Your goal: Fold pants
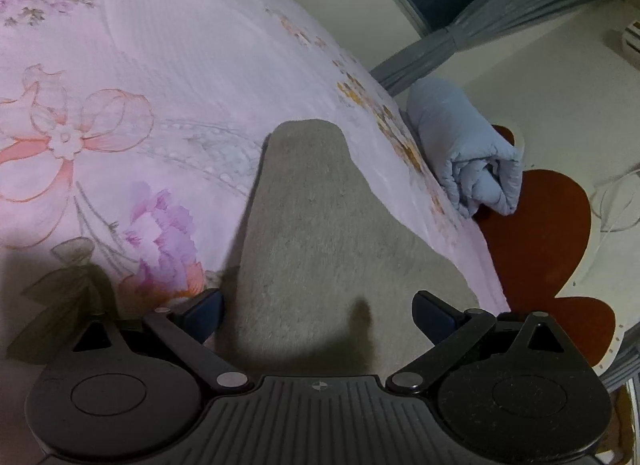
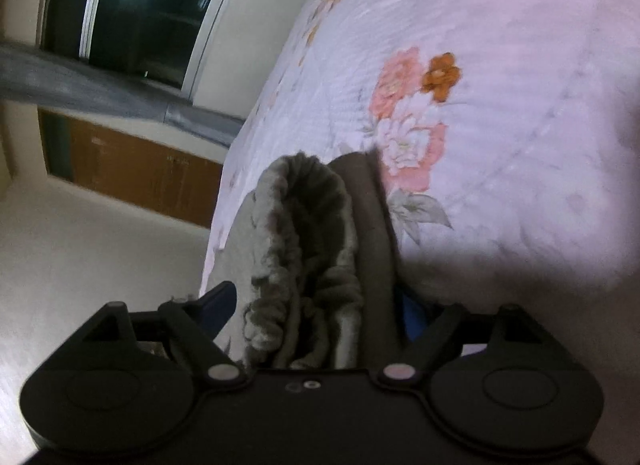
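Observation:
The grey fleece pants (image 1: 320,233) lie on the floral bedsheet (image 1: 160,85), a long flat piece tapering away from me. My left gripper (image 1: 318,313) is open, its blue-padded jaws spread on either side of the near part of the pants, holding nothing. In the right wrist view the gathered elastic waistband of the pants (image 2: 308,249) stands bunched up between the jaws of my right gripper (image 2: 316,309). The jaws are spread wide around the bunched fabric, and the right pad is partly hidden behind it.
A rolled light-blue blanket (image 1: 468,153) lies past the bed's right edge, on a red-brown mat (image 1: 536,233) on the pale floor. A grey curtain (image 1: 520,5) and a dark window (image 2: 136,13) are beyond. A wooden panel (image 2: 132,169) is beside the bed.

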Tool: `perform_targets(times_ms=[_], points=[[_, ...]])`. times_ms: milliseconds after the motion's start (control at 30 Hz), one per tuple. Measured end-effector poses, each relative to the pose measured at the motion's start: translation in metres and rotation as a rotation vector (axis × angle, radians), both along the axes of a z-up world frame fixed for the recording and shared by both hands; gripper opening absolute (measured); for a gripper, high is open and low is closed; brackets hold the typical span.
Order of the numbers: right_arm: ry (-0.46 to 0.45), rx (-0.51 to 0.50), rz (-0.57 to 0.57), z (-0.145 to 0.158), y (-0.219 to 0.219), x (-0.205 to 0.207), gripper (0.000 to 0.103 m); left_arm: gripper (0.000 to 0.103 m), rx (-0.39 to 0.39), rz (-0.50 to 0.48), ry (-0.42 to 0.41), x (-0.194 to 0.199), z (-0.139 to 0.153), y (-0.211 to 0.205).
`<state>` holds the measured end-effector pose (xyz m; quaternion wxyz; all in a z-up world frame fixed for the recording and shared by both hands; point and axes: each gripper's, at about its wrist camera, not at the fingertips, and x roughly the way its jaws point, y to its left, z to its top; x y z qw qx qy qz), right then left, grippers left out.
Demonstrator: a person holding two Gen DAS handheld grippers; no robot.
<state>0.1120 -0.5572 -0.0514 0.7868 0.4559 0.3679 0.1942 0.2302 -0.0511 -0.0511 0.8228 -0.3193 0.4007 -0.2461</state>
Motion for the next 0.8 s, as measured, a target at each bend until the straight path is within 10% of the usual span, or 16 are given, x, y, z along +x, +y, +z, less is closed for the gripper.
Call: perform_targets(times_ms=[67, 133, 300, 800], points=[[-0.012, -0.045, 0.028, 0.005, 0.005, 0.003, 0.074, 0.097, -0.012, -0.029, 0.003, 0.003, 0.001, -0.003], [-0.021, -0.093, 0.045, 0.009, 0.010, 0.006, 0.065, 0.063, -0.010, -0.050, 0.021, 0.006, 0.000, -0.007], [-0.046, -0.168, 0.075, 0.021, 0.022, 0.006, 0.047, 0.025, 0.027, -0.053, 0.022, 0.007, -0.003, -0.010], [-0.252, -0.290, 0.146, 0.099, 0.043, 0.044, 0.036, 0.023, -0.015, -0.034, -0.185, 0.035, 0.069, -0.005]])
